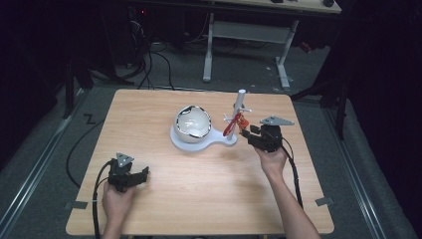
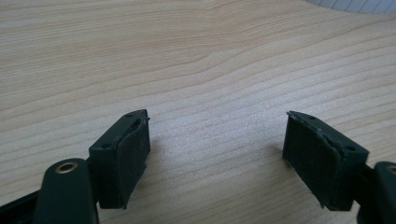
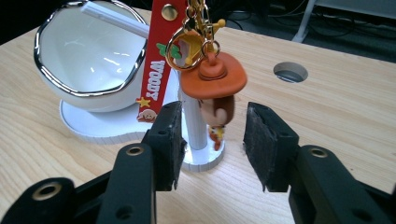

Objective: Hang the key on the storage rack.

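- One keychain figure (image 3: 215, 93) with an orange hat hangs by a gold ring (image 3: 189, 49) from the white stand (image 1: 240, 107), beside a red strap (image 3: 158, 60) printed "WOODY"; it is near the far right part of the wooden table (image 1: 199, 184).
- The figure looks like soft rubber; its face is turned away and partly hidden behind the hat.
- The white post (image 3: 194, 123) of the stand is just behind the figure, on a flat white base (image 1: 219, 141).
- The same base carries a round white bowl (image 1: 193, 122) with a shiny chrome rim, glossy inside.
- The right gripper (image 3: 212, 137) is just in front of the figure, its padded black jaws apart, one on each side and below it, not touching.
- The left gripper (image 2: 217, 158) rests low over bare wood grain at the near left, jaws wide apart, holding nothing.
- A round hole (image 3: 290, 72) is in the tabletop behind the stand.
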Motion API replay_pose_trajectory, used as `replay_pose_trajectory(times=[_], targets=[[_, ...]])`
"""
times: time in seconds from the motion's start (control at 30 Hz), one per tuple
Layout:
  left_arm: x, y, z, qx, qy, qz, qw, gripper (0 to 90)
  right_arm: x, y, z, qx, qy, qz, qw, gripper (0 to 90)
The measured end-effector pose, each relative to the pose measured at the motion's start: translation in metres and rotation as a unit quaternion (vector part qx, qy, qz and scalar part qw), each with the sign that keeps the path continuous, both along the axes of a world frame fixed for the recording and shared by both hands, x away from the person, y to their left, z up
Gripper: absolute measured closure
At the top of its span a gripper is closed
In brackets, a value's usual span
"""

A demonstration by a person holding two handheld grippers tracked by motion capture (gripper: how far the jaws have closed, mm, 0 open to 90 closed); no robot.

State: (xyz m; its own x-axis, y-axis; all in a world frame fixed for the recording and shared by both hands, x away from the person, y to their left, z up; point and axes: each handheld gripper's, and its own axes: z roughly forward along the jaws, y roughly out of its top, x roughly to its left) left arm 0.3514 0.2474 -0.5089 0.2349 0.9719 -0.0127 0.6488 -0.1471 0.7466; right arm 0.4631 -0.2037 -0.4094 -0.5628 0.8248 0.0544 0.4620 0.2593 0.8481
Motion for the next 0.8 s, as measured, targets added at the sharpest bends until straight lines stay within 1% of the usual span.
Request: replay_pose_trajectory(times=[0.23, 0.4, 0.6, 0.7, 0.73, 0.8], targets=[[0.0, 0.0, 0.0, 0.0, 0.0, 0.0, 1.0, 23.5, -0.013, -0.015, 0.012, 0.01, -0.009, 0.005, 0.9999, 56.6], [0.0, 0.0, 0.0, 0.0, 0.0, 0.0, 1.0, 23.5, -0.016, -0.021, 0.014, 0.02, -0.007, 0.005, 0.9998, 56.2], [0.0, 0.0, 0.0, 0.0, 0.0, 0.0, 1.0, 23.5, -0.021, -0.025, 0.015, 0.024, -0.01, 0.007, 0.9996, 56.2], [0.0, 0.0, 0.0, 0.0, 0.0, 0.0, 1.0, 23.5, -0.026, -0.03, 0.015, 0.031, -0.008, 0.006, 0.9995, 56.0], [0.0, 0.0, 0.0, 0.0, 0.0, 0.0, 1.0, 23.4, -0.028, -0.033, 0.015, 0.039, -0.007, 0.01, 0.9992, 56.1], [0.0, 0.0, 0.0, 0.0, 0.0, 0.0, 1.0, 23.4, -0.03, -0.033, 0.015, 0.038, -0.008, 0.011, 0.9992, 56.1]])
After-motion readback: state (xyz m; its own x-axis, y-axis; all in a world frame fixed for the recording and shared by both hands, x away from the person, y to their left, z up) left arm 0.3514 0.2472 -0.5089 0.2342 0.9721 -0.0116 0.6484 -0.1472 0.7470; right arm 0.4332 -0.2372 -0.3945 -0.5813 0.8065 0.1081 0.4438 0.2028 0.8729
